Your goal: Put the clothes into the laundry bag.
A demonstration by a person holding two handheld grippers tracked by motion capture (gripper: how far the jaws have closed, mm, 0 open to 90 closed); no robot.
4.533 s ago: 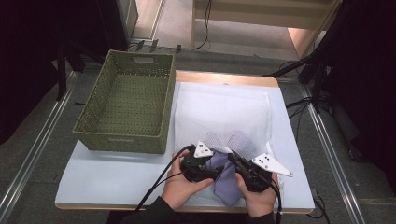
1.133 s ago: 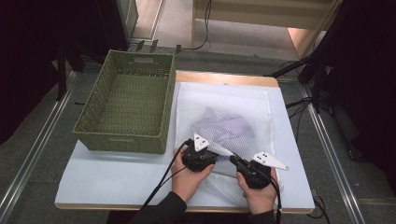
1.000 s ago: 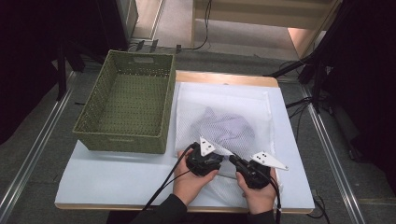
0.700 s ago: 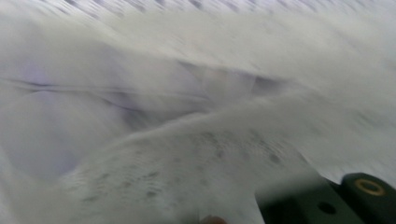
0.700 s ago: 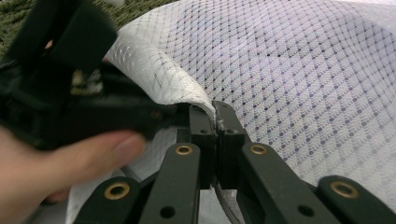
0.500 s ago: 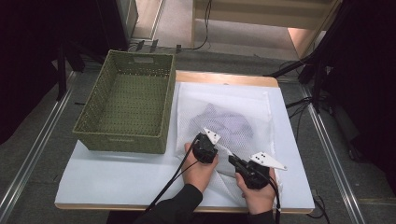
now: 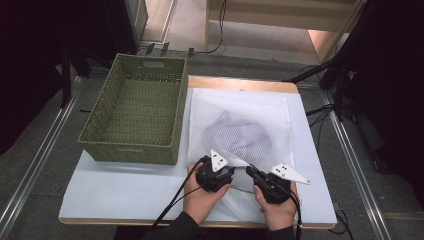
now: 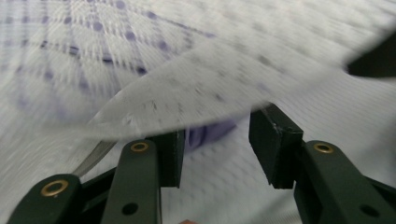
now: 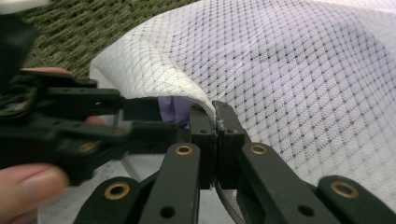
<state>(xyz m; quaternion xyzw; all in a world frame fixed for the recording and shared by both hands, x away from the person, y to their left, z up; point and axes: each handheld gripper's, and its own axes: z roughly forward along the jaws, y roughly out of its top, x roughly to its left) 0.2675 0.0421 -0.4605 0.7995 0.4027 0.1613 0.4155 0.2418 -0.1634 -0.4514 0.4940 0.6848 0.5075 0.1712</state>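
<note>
A white mesh laundry bag lies flat on the table with a purple dotted garment bunched inside it. My right gripper is shut on the bag's near rim and holds that edge lifted. My left gripper sits at the bag's mouth, just left of the right one. Its jaws have just been opening and now stand apart under the raised mesh flap. A bit of purple cloth lies beyond them, and the pads press on nothing. In the right gripper view the left gripper reaches in under the flap.
A green woven basket stands to the left of the bag, its near wall close to my left hand. A white sheet covers the wooden table. Black stands and cables flank the table at the right.
The garment, earlier at the bag's mouth, now lies deeper inside. My left gripper pushed forward into the bag half a second ago and has drawn back to the opening. The right hand stayed put.
</note>
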